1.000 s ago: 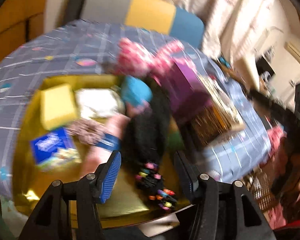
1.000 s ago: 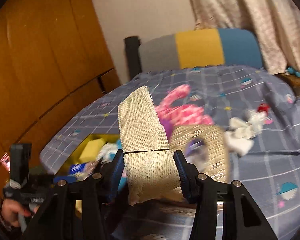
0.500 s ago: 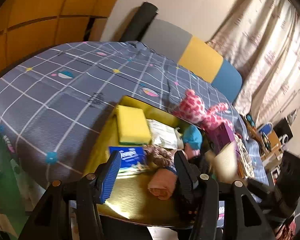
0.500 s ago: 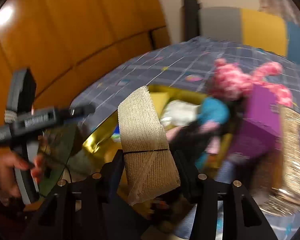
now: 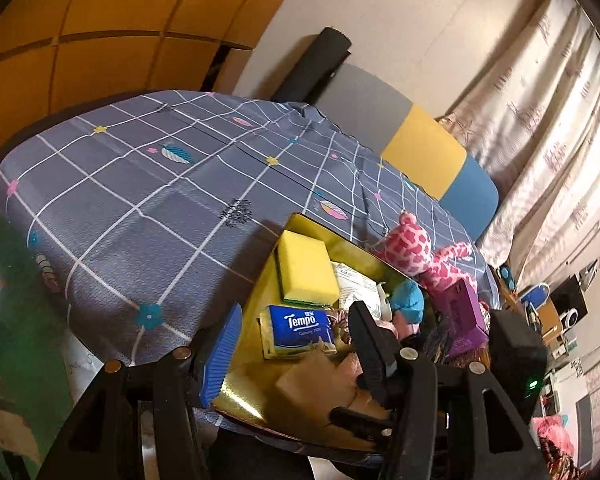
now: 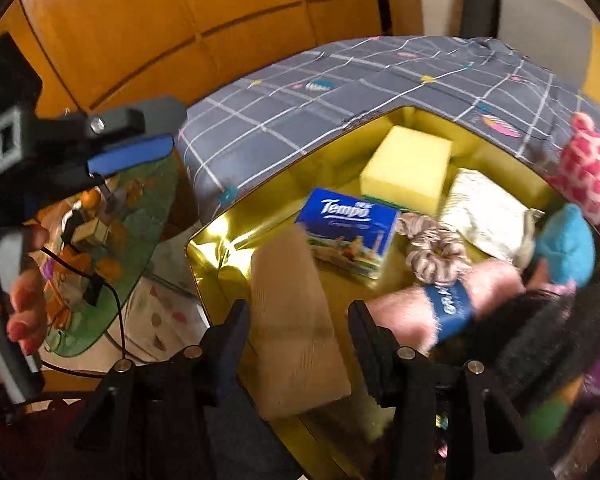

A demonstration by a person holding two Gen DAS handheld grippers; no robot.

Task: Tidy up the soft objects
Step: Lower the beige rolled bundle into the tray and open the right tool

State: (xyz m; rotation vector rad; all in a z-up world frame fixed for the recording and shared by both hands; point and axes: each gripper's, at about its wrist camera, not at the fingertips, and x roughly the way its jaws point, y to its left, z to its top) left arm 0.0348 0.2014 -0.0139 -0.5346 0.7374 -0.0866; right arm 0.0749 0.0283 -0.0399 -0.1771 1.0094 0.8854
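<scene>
2 wrist views, shared gold tray

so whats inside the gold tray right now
In the gold tray: a yellow sponge, Tempo tissue pack, scrunchie, white packet, pink roll and blue plush. The bandage in the right tool covers part of the floor.

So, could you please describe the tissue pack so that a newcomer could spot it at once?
On the grey checked bedspread sits a gold tray of soft things. The tissue pack lies in it, just in front of the yellow sponge and beside a scrunchie. It alone is blue with white "Tempo" lettering.
</scene>
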